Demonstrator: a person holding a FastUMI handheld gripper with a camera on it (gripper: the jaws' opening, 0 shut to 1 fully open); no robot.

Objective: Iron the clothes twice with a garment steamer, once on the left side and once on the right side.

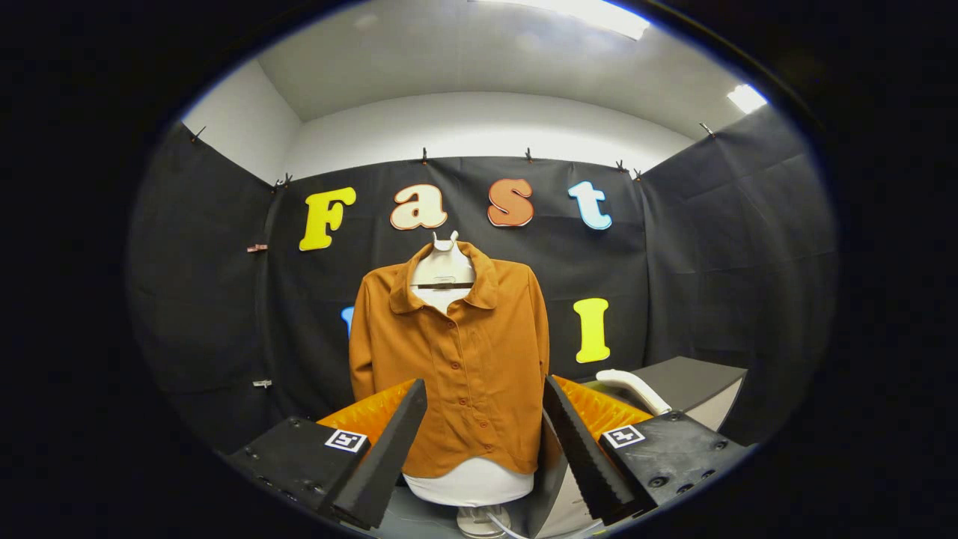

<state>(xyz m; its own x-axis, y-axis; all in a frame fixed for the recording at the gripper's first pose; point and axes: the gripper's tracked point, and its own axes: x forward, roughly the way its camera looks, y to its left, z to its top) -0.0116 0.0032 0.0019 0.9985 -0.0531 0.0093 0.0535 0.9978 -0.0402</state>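
The claw (485, 457) is being held released, its fingers spread wide around open space, the orange shirt (456, 367) being displayed beyond on a white mannequin (443, 271), the steamer's white handle (635, 389) being seen beside the right finger.

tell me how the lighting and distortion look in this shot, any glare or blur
Gripper view: strong fisheye bending of the booth walls and ceiling; bright ceiling light strip blows out to glare; the rust-orange button-up shirt on the white mannequin torso is evenly lit and sharp; the open black claw fingers look slightly soft up close.
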